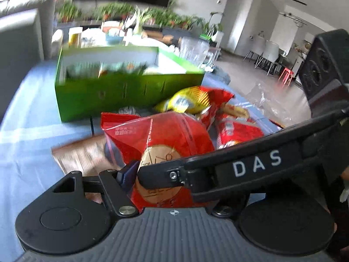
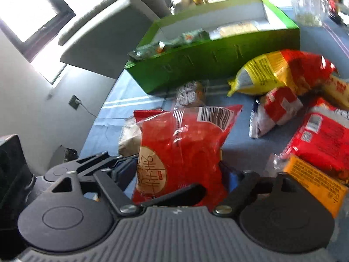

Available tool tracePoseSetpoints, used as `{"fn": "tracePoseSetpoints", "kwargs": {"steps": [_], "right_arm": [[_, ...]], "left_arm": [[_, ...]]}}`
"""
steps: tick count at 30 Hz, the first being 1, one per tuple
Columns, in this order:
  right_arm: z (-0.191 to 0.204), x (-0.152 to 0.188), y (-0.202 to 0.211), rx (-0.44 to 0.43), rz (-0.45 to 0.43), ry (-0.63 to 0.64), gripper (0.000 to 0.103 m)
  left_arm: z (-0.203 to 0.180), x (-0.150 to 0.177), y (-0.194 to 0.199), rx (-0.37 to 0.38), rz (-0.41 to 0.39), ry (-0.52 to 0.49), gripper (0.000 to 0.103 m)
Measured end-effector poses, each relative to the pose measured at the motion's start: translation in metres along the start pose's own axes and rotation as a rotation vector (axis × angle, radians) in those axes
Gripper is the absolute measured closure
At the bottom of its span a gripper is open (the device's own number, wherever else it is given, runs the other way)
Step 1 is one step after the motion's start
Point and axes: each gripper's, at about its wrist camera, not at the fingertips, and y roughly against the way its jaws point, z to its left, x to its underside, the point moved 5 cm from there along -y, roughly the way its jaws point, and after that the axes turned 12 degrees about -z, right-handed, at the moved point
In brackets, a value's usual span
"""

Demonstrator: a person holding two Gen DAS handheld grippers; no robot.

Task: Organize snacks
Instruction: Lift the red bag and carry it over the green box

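Note:
A red snack bag (image 1: 157, 135) with a beige round label hangs upright over the blue-clothed table (image 1: 26, 131). It sits between the jaws of my left gripper (image 1: 172, 181), whose blue left pad touches its edge. The far finger is hidden behind the right gripper's black arm (image 1: 250, 166), which crosses in front. In the right wrist view the same bag (image 2: 187, 144) stands between both blue pads of my right gripper (image 2: 178, 172), which press its sides. A black finger of the left gripper (image 2: 178, 194) lies across its lower front. An open green box (image 2: 218, 63) behind holds a few packets.
Loose snacks lie to the right on the cloth: a yellow-and-red bag (image 2: 272, 72), a white-and-red packet (image 2: 274, 109), a red pack (image 2: 322, 139) and an orange one (image 2: 314, 181). A glass jug (image 1: 196, 50) stands behind the box. A grey sofa (image 2: 104, 32) is on the left.

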Motion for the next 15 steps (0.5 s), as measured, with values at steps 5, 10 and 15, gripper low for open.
{"fn": "tracePoseSetpoints", "kwargs": {"steps": [5, 10, 15], "right_arm": [[0.013, -0.018, 0.027, -0.032, -0.101, 0.027, 0.024], [0.023, -0.048, 0.039, -0.045, -0.158, 0.058, 0.024], [0.031, -0.086, 0.032, -0.051, -0.193, 0.082, 0.024]], "left_arm": [[-0.012, -0.029, 0.014, 0.003, -0.09, -0.069, 0.035], [-0.009, -0.067, 0.012, -0.002, -0.143, -0.097, 0.035], [0.005, -0.1, -0.001, -0.031, -0.187, -0.109, 0.034]]}}
